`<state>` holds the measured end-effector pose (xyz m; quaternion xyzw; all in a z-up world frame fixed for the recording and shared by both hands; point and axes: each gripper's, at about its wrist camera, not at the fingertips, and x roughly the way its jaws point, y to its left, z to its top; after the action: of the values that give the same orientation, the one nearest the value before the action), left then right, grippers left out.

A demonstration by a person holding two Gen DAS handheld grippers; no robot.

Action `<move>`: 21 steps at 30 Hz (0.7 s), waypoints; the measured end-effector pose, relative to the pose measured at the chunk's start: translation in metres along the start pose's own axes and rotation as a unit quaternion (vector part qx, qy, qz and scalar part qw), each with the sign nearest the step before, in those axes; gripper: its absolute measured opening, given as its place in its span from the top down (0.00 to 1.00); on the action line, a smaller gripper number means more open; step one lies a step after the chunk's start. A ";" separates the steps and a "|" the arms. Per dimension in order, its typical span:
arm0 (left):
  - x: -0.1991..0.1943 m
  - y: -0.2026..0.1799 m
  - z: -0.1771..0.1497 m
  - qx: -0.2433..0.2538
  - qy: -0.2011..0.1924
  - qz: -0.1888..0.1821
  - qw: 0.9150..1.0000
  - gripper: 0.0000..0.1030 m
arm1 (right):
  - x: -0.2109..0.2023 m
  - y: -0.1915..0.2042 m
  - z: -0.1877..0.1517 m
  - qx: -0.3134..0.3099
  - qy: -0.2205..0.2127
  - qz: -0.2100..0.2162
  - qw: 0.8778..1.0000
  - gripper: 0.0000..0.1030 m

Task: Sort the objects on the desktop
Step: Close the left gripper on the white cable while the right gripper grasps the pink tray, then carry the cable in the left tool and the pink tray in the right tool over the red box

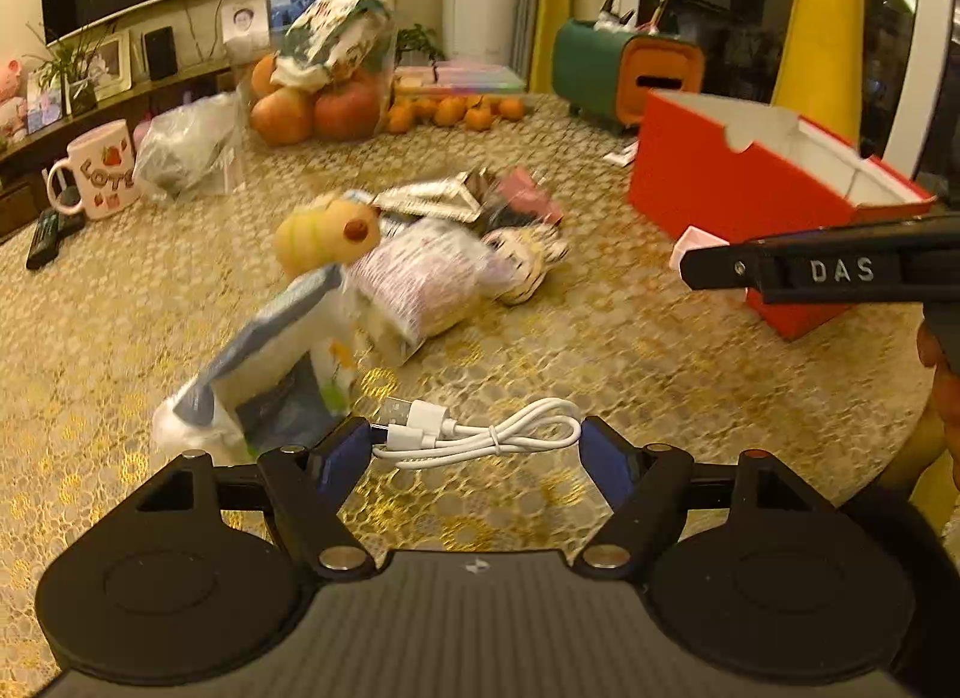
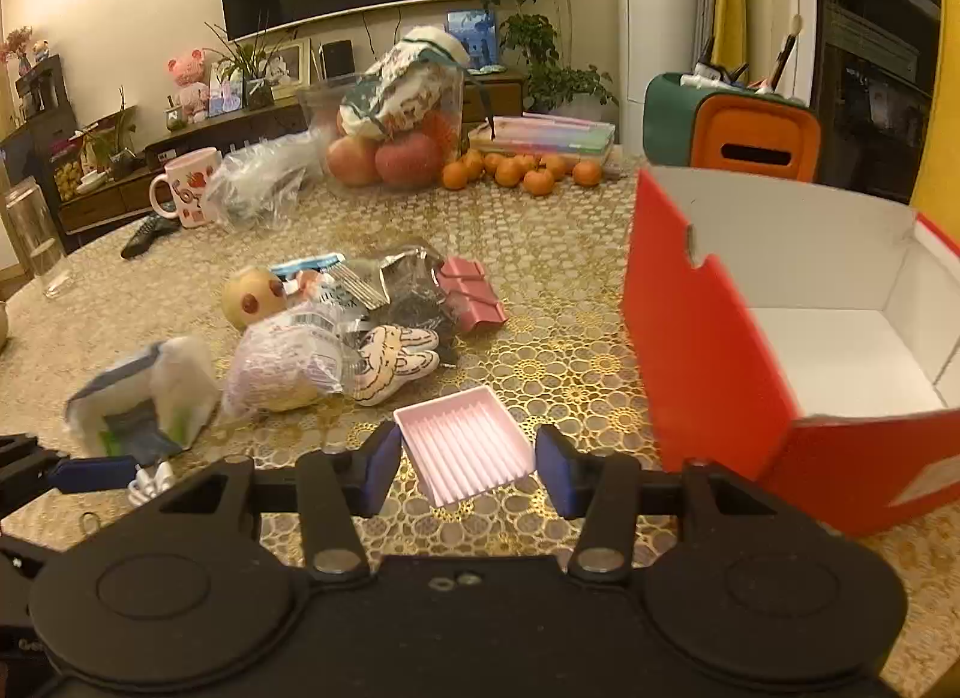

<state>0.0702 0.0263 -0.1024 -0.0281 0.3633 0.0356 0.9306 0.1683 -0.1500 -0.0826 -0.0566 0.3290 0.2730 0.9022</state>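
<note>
Beside the red box [image 2: 708, 362], both released claws, left [image 1: 477, 446] and right [image 2: 467, 461], risk nudging the cable [image 1: 480, 434] and pink tray [image 2: 465, 443] aside when closing.

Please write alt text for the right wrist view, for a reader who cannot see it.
The open right gripper brackets a small pink ribbed tray on a gold-patterned table, beside an open, empty red box. To the left lies a pile of packets and small toys; fruit sits further back.
</note>
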 end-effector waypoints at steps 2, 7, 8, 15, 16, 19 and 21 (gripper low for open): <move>-0.006 -0.004 0.005 0.002 -0.006 -0.007 1.000 0.26 | -0.012 -0.001 0.002 0.000 -0.003 0.001 1.000 0.53; -0.020 -0.018 0.019 0.014 -0.019 -0.021 1.000 0.26 | -0.043 -0.008 0.009 0.002 -0.013 -0.004 1.000 0.53; -0.023 -0.020 0.023 0.016 -0.024 -0.024 0.999 0.26 | -0.049 -0.010 0.010 0.004 -0.016 -0.004 1.000 0.53; -0.033 -0.042 0.045 0.036 -0.049 -0.050 0.997 0.36 | -0.081 -0.030 0.014 0.015 -0.040 -0.017 0.999 0.53; -0.032 -0.043 0.048 0.037 -0.050 -0.051 0.997 0.36 | -0.084 -0.034 0.014 0.018 -0.042 -0.019 0.999 0.53; -0.026 -0.039 0.054 0.040 -0.038 -0.056 0.997 0.36 | -0.090 -0.043 0.012 0.028 -0.044 -0.023 0.998 0.53; -0.025 -0.033 0.052 0.038 -0.039 -0.042 0.998 0.36 | -0.091 -0.047 0.010 0.035 -0.044 -0.022 0.998 0.53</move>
<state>0.0896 -0.0039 -0.0467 -0.0067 0.3259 -0.0161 0.9452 0.1406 -0.2284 -0.0214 -0.0201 0.2969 0.2438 0.9231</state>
